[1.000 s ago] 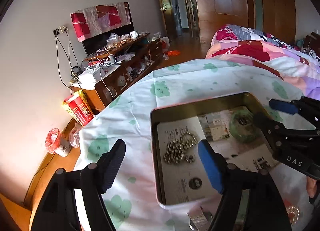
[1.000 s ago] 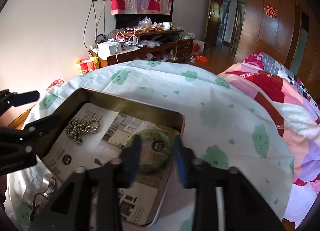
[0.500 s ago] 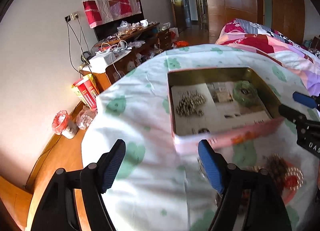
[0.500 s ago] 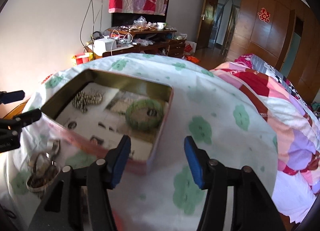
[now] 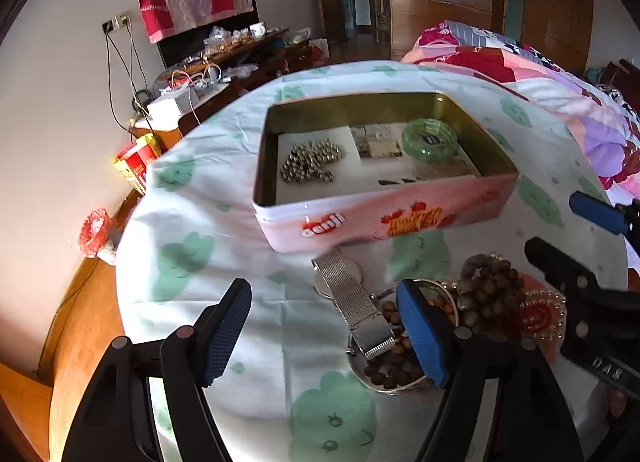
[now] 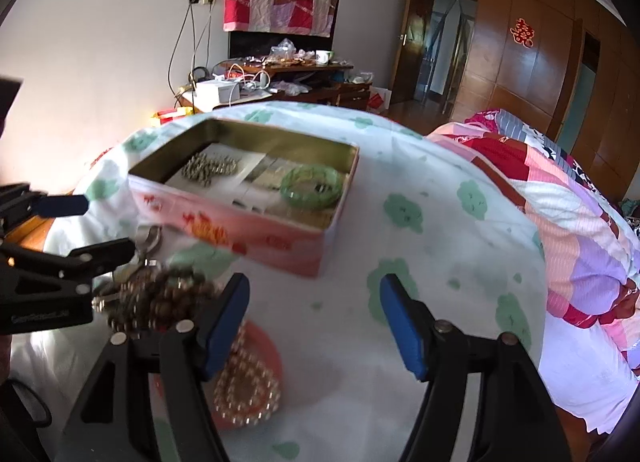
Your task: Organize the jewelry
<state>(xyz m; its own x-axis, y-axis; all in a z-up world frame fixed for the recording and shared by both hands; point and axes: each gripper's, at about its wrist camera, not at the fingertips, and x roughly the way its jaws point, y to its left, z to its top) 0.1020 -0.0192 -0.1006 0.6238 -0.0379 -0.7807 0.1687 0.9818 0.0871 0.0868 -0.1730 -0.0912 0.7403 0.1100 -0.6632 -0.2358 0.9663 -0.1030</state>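
Tin [image 5: 380, 217] farther off, right gripper [image 6: 314, 326] wider

Right wrist view. The right gripper [image 6: 314, 322], jaws just widened and holding nothing, hangs over a cloth-covered table [image 6: 432, 262]. An open tin [image 6: 256, 229] holds a green bangle [image 6: 312, 186] and a silver bead chain [image 6: 208, 169]. At left, brown beads [image 6: 160, 298] lie beside a pearl ring on a red dish [image 6: 244, 390]; the left gripper [image 6: 80, 229] enters nearby.
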